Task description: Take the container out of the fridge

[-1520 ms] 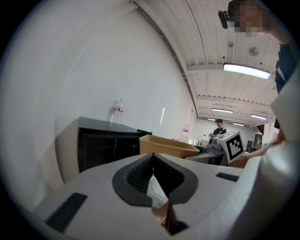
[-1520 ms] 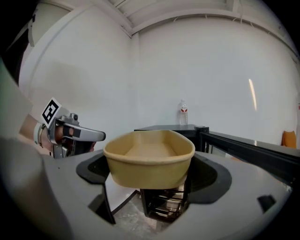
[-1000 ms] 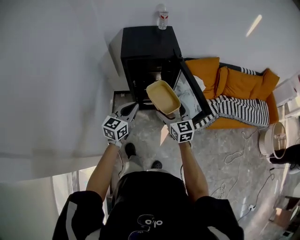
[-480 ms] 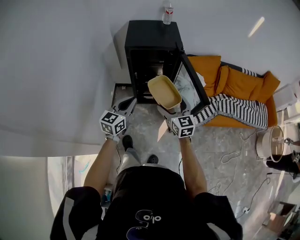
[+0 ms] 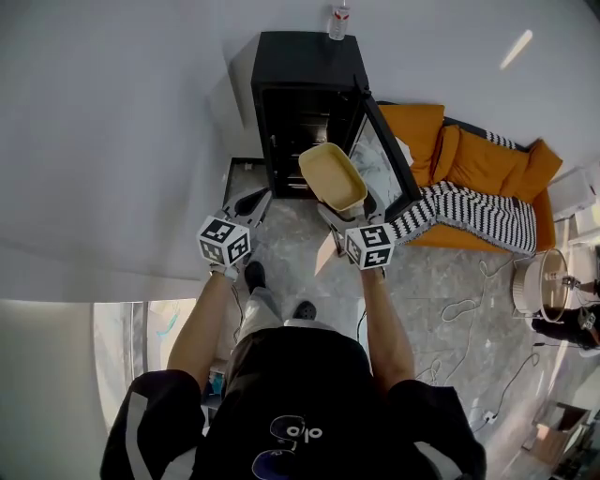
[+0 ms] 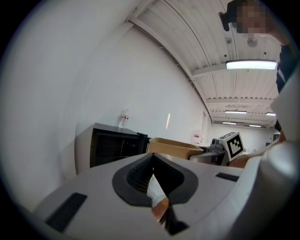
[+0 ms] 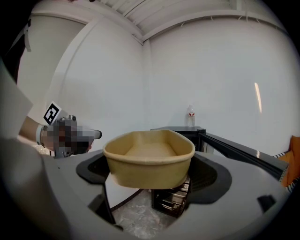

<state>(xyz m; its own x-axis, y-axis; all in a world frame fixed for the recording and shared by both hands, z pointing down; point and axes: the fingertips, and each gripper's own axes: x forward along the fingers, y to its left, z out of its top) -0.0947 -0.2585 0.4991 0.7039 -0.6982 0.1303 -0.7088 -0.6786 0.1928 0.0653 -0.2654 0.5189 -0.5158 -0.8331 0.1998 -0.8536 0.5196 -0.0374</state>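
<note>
Plain white walls (image 5: pixel 122 141) meet a grey marbled stone floor (image 5: pixel 427 291); an orange cushioned sofa (image 5: pixel 487 164) carries a black-and-white striped blanket (image 5: pixel 469 217).

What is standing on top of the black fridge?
A clear plastic bottle with a red label stands on the black fridge, near its back edge; nothing else shows. The beige container in the right tool covers part of the open front.

I see the marble floor (image 5: pixel 441 281) bearing the fridge (image 5: pixel 305 61) and a sofa (image 5: pixel 487 164); a bottle (image 5: pixel 339 21) stands on the fridge.
</note>
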